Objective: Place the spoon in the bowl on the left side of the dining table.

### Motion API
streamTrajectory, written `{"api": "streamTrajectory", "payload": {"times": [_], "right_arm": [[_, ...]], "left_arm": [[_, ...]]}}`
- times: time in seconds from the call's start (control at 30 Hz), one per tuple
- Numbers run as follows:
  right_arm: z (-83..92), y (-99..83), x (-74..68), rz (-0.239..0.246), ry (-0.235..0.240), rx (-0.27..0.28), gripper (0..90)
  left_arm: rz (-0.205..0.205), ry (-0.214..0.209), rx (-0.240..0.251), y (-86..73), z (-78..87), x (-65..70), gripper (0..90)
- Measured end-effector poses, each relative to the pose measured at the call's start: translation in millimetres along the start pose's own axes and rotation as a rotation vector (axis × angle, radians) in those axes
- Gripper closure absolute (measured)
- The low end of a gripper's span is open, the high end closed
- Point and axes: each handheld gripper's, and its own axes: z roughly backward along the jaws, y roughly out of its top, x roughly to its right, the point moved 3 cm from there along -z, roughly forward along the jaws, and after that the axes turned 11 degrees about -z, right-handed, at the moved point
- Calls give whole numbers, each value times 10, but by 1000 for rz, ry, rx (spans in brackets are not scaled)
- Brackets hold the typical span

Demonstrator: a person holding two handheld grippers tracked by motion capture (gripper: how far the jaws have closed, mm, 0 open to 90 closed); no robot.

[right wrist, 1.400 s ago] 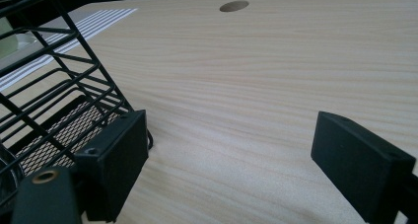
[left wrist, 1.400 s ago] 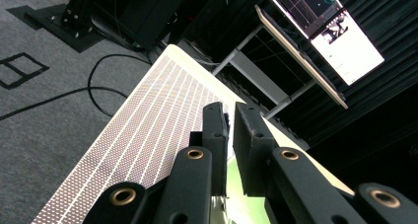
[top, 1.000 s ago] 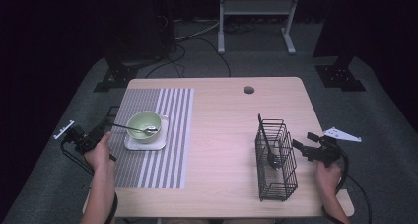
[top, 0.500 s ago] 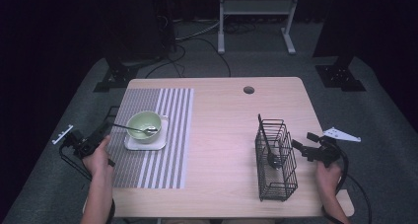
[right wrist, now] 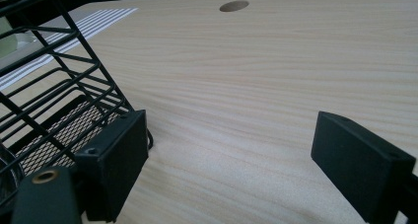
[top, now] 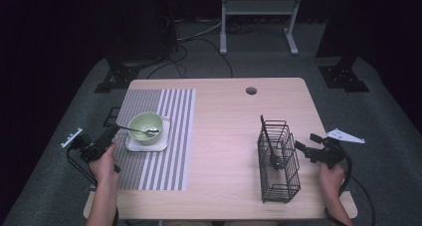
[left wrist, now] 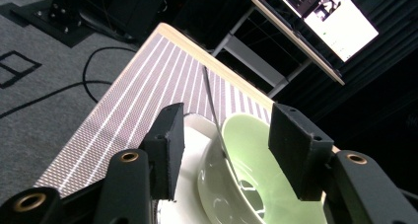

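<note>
Left gripper (left wrist: 224, 150) has just been opening, jaws spread, spoon (left wrist: 217, 123) handle between them untouched in bowl (left wrist: 256, 169). It should back straight out, not snagging the handle. Right gripper (right wrist: 231, 157) spread, idle beside basket (right wrist: 54, 81).

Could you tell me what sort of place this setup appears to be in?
Probably a recording studio or lab rather than a home: a lone wooden table on grey carpet, black curtains all round, and loose cables by a metal stand behind.

Overhead light brightens the pale wooden table (top: 224, 136) against a dark room; the glossy green ceramic bowl (left wrist: 256, 184) shows soft glare, slightly blurred.
</note>
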Motion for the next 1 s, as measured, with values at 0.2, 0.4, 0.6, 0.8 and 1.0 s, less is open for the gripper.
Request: {"api": "streamTrajectory", "payload": {"times": [0.2, 0.4, 0.6, 0.8, 1.0], "right_arm": [[-1, 0, 1, 1, -2, -1, 131], [-2, -1, -1, 2, -4, -3, 131], [0, -1, 1, 1, -2, -2, 131], [3, -1, 0, -2, -2, 0, 131], [3, -1, 1, -4, -2, 0, 131]], "left_arm": [[-9, -4, -6, -38, 21, 19, 435], [-24, -13, -10, -66, 35, 75, 382], [-39, -22, -22, -112, 37, 146, 342], [-68, -31, -30, -155, 46, 233, 312], [-75, -43, -38, -210, 43, 290, 291]]}}
